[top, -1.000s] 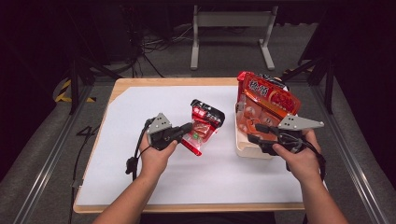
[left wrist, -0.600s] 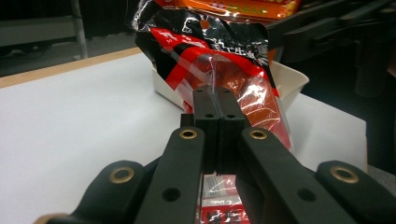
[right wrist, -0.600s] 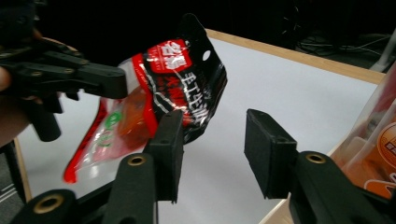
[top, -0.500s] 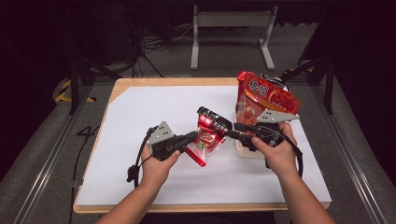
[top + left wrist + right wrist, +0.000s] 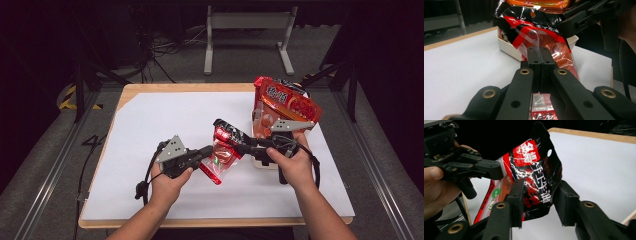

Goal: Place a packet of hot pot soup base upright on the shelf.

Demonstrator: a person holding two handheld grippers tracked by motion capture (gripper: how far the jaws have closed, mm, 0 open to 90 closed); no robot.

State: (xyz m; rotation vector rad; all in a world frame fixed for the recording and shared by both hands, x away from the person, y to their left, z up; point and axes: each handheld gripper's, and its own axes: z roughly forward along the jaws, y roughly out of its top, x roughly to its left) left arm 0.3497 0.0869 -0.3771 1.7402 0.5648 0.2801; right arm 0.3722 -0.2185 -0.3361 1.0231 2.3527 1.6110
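A red and black snack packet hangs above the white sheet at mid table. My left gripper is shut on its lower red side; in the left gripper view the jaws meet flat on the clear film of the packet. My right gripper comes in from the right at the packet's black top. In the right gripper view its jaws have just been closing and stand apart, with the packet between them. The left gripper shows at the packet's left edge.
A cream box stands at the right of the table with large red snack bags upright in it, just behind my right hand. The white sheet covers the wooden table. A metal stand is on the floor beyond.
My right gripper has moved left from the box to the packet and its jaws have narrowed. My left gripper has carried the packet slightly right and tilted it up.
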